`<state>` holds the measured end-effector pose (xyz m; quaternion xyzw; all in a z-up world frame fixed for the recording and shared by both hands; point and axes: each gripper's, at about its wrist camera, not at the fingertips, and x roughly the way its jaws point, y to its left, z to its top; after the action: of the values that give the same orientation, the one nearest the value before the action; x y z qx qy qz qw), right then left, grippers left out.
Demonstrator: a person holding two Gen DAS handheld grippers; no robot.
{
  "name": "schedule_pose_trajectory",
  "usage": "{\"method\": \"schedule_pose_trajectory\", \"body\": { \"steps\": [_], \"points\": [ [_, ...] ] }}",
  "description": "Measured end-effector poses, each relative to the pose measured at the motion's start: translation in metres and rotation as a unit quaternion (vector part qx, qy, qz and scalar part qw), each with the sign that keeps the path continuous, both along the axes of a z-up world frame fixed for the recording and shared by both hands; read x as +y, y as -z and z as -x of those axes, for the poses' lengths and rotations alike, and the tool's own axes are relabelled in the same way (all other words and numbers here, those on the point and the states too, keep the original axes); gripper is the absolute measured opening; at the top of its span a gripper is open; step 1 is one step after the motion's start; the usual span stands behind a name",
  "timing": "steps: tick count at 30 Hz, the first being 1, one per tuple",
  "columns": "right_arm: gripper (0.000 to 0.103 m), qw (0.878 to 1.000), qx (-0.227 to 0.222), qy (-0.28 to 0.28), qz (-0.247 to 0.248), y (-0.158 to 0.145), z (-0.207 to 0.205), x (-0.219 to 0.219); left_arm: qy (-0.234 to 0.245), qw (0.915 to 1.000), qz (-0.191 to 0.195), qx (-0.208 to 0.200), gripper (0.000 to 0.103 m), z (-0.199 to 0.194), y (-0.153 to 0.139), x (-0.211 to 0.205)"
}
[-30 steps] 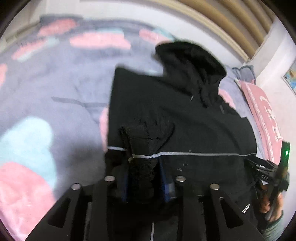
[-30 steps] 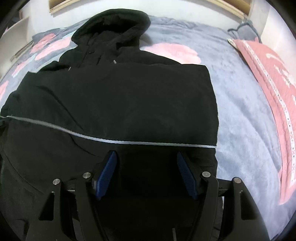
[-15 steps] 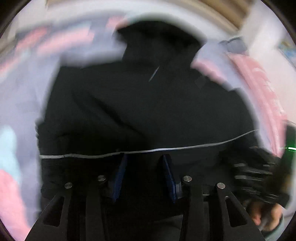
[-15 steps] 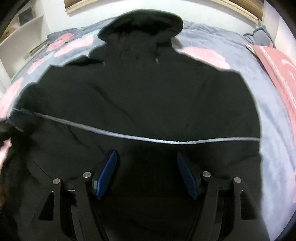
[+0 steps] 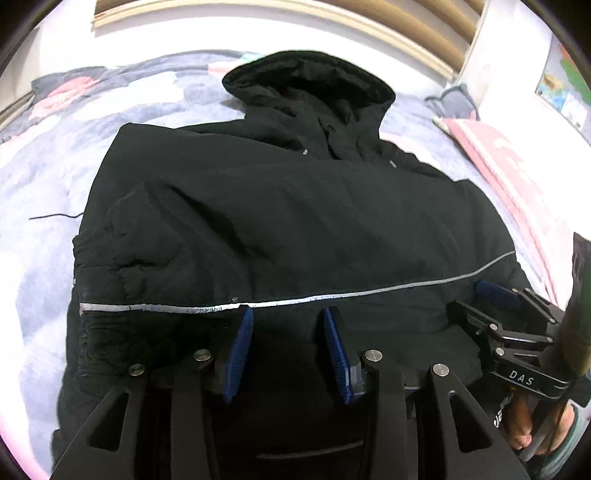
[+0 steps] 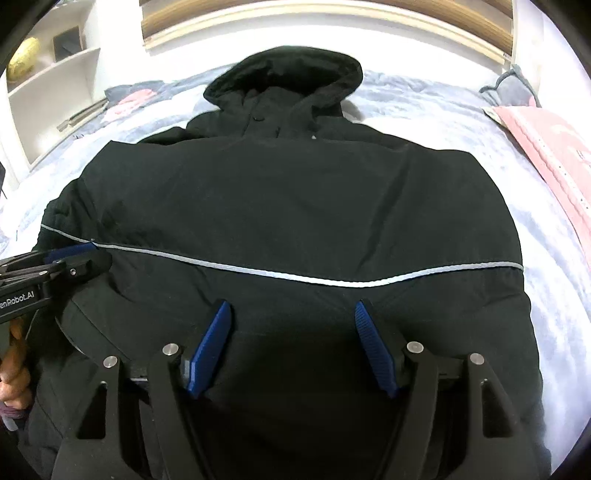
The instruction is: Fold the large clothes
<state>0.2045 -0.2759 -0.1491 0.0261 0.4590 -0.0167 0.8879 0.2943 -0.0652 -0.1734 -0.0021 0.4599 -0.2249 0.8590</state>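
Note:
A black hooded jacket (image 5: 295,221) lies flat on the bed, hood at the far end, with both sleeves folded in over the body. A thin grey reflective stripe (image 5: 332,295) runs across it. It fills the right wrist view (image 6: 295,206) too. My left gripper (image 5: 288,321) is open and empty, hovering over the jacket's near part just below the stripe. My right gripper (image 6: 291,314) is open wide and empty over the same near part. Each gripper shows in the other's view: the right one (image 5: 495,295) and the left one (image 6: 74,254).
The bed has a grey blanket (image 5: 44,192) with pink and teal patches. A pink pillow (image 6: 554,147) lies at the right. White shelves (image 6: 48,92) stand at the far left. A wooden headboard (image 6: 332,22) and wall bound the far side.
My left gripper let go of the bunched sleeve it held, which now lies folded on the jacket, and moved right over the jacket. My right gripper stayed open, drawing back slightly.

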Motion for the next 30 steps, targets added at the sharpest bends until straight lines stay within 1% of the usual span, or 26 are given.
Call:
{"method": "schedule_pose_trajectory", "body": {
  "steps": [2,4,6,8,10,12,15,17,18,19,21,23,25,28,30],
  "points": [
    [0.072,0.999,0.040,0.000,-0.004,-0.006,-0.011,-0.001,0.002,0.9996,-0.010,0.024,0.041,-0.003,-0.012,0.000],
    [0.072,0.996,0.085,-0.001,-0.016,-0.015,-0.019,-0.004,-0.001,0.9991,-0.008,0.042,0.041,-0.006,-0.029,0.002],
    [0.072,0.992,0.118,0.002,-0.044,-0.033,-0.024,-0.013,-0.010,0.9990,-0.007,0.043,0.041,-0.011,-0.059,0.011],
    [0.072,0.991,0.119,0.010,-0.063,-0.058,-0.026,-0.025,-0.021,0.9990,0.002,0.039,0.041,-0.019,-0.087,0.021],
    [0.072,0.991,0.108,0.025,-0.069,-0.087,-0.032,-0.041,-0.034,0.9985,0.019,0.039,0.041,-0.029,-0.114,0.032],
    [0.073,0.992,0.097,0.041,-0.073,-0.112,-0.041,-0.056,-0.045,0.9980,0.033,0.030,0.041,-0.045,-0.146,0.040],
    [0.073,0.990,0.083,0.066,-0.097,-0.146,-0.063,-0.082,-0.057,0.9978,0.031,0.010,0.042,-0.067,-0.182,0.039],
    [0.073,0.988,0.071,0.077,-0.116,-0.165,-0.082,-0.095,-0.060,0.9976,0.036,0.000,0.042,-0.082,-0.199,0.036],
    [0.073,0.987,0.065,0.082,-0.123,-0.174,-0.094,-0.102,-0.062,0.9973,0.038,-0.004,0.047,-0.093,-0.207,0.034],
    [0.074,0.987,0.060,0.086,-0.124,-0.181,-0.107,-0.106,-0.066,0.9970,0.039,-0.006,0.059,-0.103,-0.211,0.033],
    [0.076,0.987,0.054,0.089,-0.122,-0.187,-0.128,-0.111,-0.084,0.9957,0.038,-0.012,0.070,-0.128,-0.215,0.031],
    [0.077,0.988,0.055,0.089,-0.116,-0.186,-0.154,-0.115,-0.091,0.9949,0.040,-0.010,0.070,-0.159,-0.208,0.025],
    [0.077,0.987,0.064,0.086,-0.117,-0.175,-0.189,-0.117,-0.096,0.9948,0.033,0.002,0.070,-0.191,-0.191,0.019],
    [0.077,0.987,0.076,0.083,-0.111,-0.151,-0.233,-0.118,-0.102,0.9944,0.010,0.027,0.070,-0.247,-0.149,0.000],
    [0.077,0.988,0.082,0.083,-0.106,-0.135,-0.256,-0.120,-0.109,0.9931,0.004,0.044,0.070,-0.273,-0.125,-0.010]
  ]
}}
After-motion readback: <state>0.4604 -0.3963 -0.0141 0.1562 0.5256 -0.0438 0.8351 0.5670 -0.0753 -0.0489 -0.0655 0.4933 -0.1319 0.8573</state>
